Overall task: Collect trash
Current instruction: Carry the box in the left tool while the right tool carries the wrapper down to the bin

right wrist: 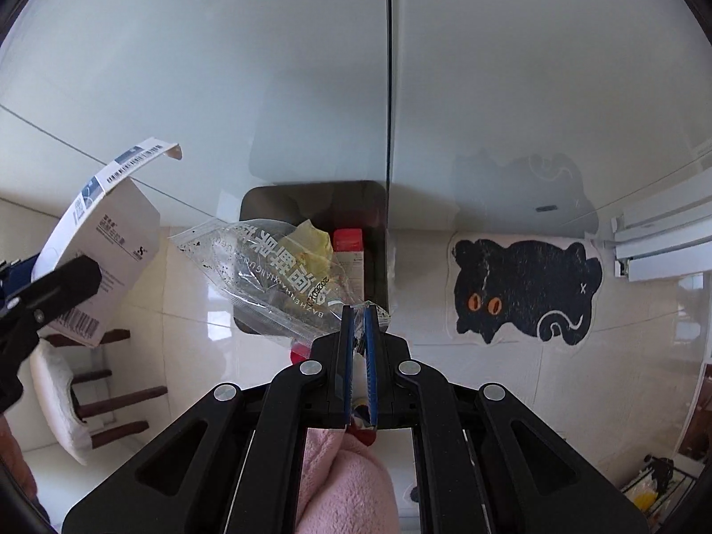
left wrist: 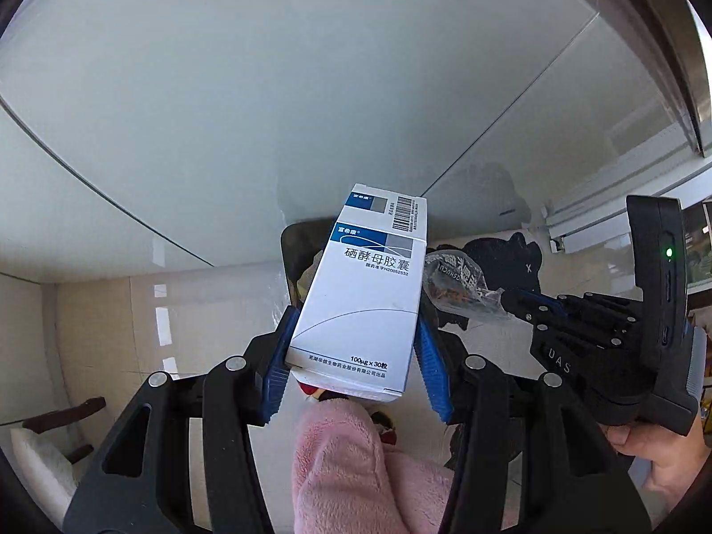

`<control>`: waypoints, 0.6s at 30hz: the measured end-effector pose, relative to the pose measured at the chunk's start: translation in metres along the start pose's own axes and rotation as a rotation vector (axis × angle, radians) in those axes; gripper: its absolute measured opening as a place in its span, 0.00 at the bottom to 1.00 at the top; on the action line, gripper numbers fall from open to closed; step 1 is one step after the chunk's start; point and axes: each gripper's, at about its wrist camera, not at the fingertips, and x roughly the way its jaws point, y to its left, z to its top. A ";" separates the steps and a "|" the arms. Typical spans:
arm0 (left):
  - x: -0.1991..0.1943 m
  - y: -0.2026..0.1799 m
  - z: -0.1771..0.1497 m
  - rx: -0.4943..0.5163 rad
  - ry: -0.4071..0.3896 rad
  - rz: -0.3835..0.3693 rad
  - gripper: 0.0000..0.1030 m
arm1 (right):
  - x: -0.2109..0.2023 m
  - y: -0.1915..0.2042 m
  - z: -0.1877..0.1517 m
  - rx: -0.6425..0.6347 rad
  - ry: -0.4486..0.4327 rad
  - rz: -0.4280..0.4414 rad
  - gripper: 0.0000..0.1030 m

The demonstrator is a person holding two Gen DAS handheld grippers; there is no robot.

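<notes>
Left gripper (left wrist: 351, 356) clamps box (left wrist: 365, 293); right gripper (right wrist: 359, 311) pinches wrapper (right wrist: 271, 271); both above bin (right wrist: 311, 204) ahead, ready to drop.

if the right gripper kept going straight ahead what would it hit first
Probably the dark open bin beyond the right gripper, which is shut on a clear plastic wrapper; depth is uncertain.

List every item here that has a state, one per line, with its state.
medicine box: end flap open, held in the air
left gripper: shut on the medicine box
clear plastic wrapper: crumpled, pinched by one corner
right gripper: shut on the clear plastic wrapper
trash bin: open, trash already inside
cat-shaped mat: flat on the floor
</notes>
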 end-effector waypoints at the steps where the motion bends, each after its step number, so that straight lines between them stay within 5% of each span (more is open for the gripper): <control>1: 0.010 -0.001 0.000 0.001 0.013 0.002 0.47 | 0.008 -0.001 0.003 0.011 0.013 0.007 0.06; 12: 0.090 0.007 0.019 -0.078 0.108 -0.051 0.47 | 0.090 -0.011 0.007 0.026 0.116 0.021 0.06; 18: 0.115 0.014 0.029 -0.124 0.147 -0.073 0.48 | 0.107 -0.019 0.006 0.107 0.139 0.110 0.10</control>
